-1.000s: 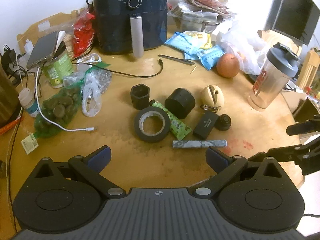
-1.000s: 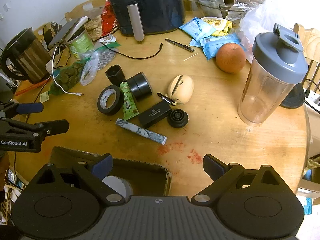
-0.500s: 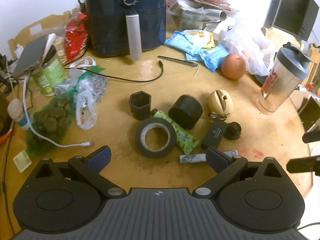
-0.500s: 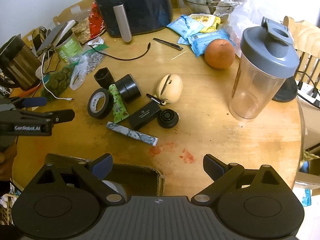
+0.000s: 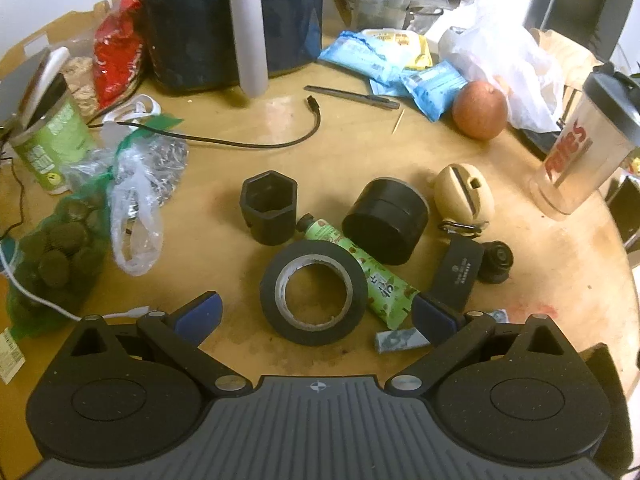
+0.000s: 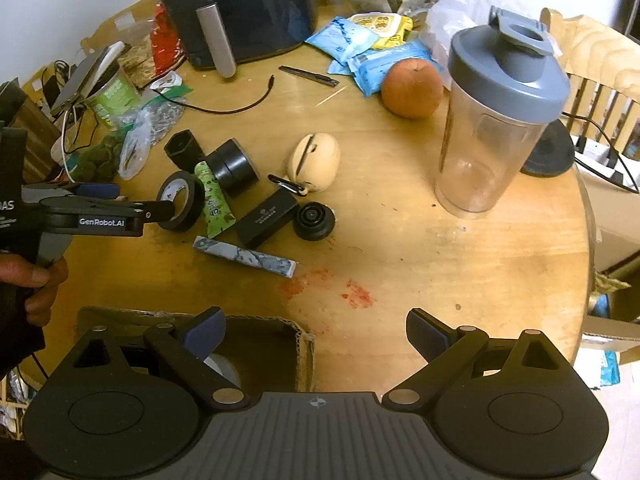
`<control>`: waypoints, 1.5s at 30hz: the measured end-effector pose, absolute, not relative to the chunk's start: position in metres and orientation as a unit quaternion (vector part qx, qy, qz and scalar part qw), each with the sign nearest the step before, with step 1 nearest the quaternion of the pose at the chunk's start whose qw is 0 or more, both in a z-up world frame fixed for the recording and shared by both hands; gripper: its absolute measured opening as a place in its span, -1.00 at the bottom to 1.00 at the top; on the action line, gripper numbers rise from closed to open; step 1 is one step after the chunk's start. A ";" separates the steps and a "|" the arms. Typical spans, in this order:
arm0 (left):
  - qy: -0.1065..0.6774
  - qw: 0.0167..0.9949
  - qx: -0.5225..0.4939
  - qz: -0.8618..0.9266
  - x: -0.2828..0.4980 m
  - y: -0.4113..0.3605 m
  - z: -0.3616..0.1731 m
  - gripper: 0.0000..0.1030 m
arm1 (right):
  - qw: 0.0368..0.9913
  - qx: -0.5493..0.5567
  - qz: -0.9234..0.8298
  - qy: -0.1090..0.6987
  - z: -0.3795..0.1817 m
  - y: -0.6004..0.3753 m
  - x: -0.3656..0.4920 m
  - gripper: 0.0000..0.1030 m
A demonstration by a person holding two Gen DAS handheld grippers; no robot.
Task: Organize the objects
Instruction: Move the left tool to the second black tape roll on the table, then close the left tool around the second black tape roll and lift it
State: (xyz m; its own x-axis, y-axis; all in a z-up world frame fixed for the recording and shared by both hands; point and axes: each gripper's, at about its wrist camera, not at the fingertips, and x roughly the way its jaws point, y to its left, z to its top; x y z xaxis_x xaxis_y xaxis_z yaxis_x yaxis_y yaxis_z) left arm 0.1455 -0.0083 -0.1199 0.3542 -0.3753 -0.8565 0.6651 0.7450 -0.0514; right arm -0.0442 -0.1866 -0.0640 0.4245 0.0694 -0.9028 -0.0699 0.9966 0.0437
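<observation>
Most items lay unsorted; my left gripper [image 5: 316, 312] gaped around the tape roll [image 5: 313, 286], right gripper [image 6: 316, 330] wide, cardboard box [image 6: 298, 342] holding perhaps one thing.

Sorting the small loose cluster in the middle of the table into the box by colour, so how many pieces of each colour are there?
Black: 5, namely hexagonal cup, round container, tape roll, flat case, small knob
Green: 1, tube
Beige: 1, egg-shaped case
Grey-blue marbled: 1, bar
Total: 8
</observation>
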 end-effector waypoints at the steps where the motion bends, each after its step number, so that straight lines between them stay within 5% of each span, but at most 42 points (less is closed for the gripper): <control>1: 0.470 0.807 0.156 -0.322 0.148 -0.009 -0.123 1.00 | 0.844 0.000 0.039 0.535 -0.064 -0.187 -0.045 0.88; 12: 0.490 0.792 0.148 -0.331 0.168 -0.018 -0.150 0.99 | 0.841 0.011 0.016 0.540 -0.065 -0.196 -0.049 0.88; 13: 0.492 0.791 0.147 -0.331 0.170 -0.019 -0.152 0.90 | 0.841 0.012 0.014 0.540 -0.065 -0.197 -0.050 0.88; 14: 0.494 0.791 0.147 -0.330 0.171 -0.019 -0.155 0.57 | 0.841 0.012 0.013 0.540 -0.065 -0.197 -0.050 0.88; 16: 0.502 0.786 0.143 -0.332 0.174 -0.019 -0.158 0.42 | 0.841 0.014 0.009 0.541 -0.065 -0.198 -0.052 0.88; 45: 0.496 0.797 0.120 -0.323 0.155 -0.012 -0.122 0.41 | 0.848 0.002 0.012 0.530 -0.061 -0.205 -0.053 0.88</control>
